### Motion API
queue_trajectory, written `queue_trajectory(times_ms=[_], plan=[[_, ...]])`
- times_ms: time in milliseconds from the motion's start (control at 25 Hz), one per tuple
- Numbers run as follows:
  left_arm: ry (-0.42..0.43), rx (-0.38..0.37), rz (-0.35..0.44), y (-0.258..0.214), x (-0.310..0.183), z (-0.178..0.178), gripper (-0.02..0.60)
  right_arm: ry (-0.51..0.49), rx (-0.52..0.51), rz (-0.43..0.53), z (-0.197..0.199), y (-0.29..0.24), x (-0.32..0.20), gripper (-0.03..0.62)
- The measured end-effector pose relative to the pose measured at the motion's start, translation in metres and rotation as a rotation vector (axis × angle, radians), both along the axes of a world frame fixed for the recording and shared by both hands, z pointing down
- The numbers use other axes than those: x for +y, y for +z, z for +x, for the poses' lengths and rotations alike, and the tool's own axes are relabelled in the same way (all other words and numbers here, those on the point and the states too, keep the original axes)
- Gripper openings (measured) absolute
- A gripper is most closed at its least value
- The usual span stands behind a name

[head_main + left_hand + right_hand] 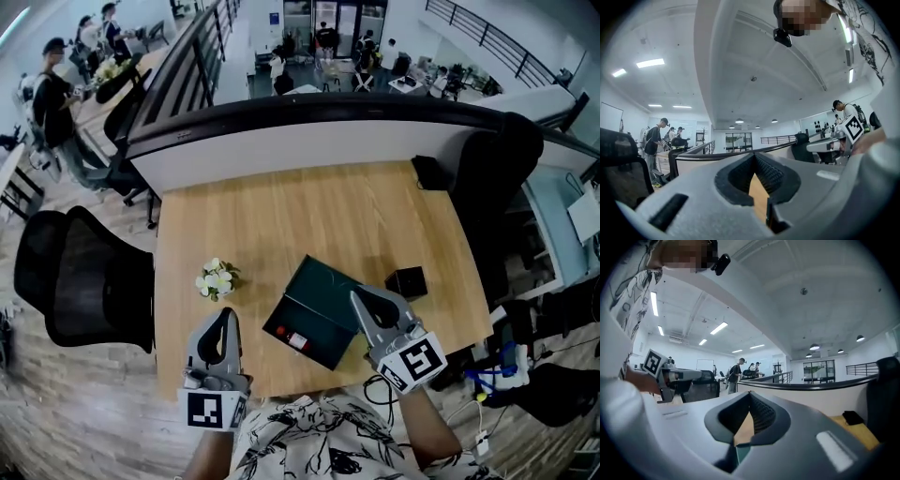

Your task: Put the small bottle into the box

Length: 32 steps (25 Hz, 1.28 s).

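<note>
Left gripper (pixel 753 160), jaws together, empty

the far half of the table (pixel 309 202) lies bare up to the partition (pixel 309 141), save a black pouch (pixel 429 173) at its right corner. nearer, the box (pixel 314 314) fills the middle, with flowers (pixel 217 278) well to its left and a black cube (pixel 408 281) near its right, bare wood between them. a chair (pixel 84 272) crowds the left edge.

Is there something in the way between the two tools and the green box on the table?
Nothing visible is. The green box lies ahead of the left tool and the right tool, both shut and empty. The flowers stand left of it and the small black block right of it, both aside.
</note>
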<state>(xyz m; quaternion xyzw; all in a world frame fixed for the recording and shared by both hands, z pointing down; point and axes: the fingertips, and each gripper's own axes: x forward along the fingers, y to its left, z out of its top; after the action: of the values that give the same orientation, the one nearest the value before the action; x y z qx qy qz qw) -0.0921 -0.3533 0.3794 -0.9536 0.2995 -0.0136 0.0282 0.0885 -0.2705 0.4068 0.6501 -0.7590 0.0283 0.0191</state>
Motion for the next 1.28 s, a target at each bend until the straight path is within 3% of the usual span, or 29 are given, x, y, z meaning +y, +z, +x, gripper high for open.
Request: queue_trajectory(times_ms=[320,520,800,1280], plan=[[-0.019,0.014,0.041,-0.016,-0.008,-0.006,0.002,0.225,0.022,0.117,0.062,-0.047,0.048,0.005],[-0.049,0.007,0.058,-0.020,-0.013,-0.018,0.002,0.308,0.036,0.128,0.087,-0.051,0.075,0.005],[-0.101,0.005,0.067,-0.021,-0.022,-0.036,0.002,0.359,0.044,0.120,0.103,-0.049,0.099,0.005],[-0.160,-0.001,0.024,-0.001,-0.018,-0.057,0.002,0.352,0.022,0.113,0.102,-0.034,0.101,0.005]])
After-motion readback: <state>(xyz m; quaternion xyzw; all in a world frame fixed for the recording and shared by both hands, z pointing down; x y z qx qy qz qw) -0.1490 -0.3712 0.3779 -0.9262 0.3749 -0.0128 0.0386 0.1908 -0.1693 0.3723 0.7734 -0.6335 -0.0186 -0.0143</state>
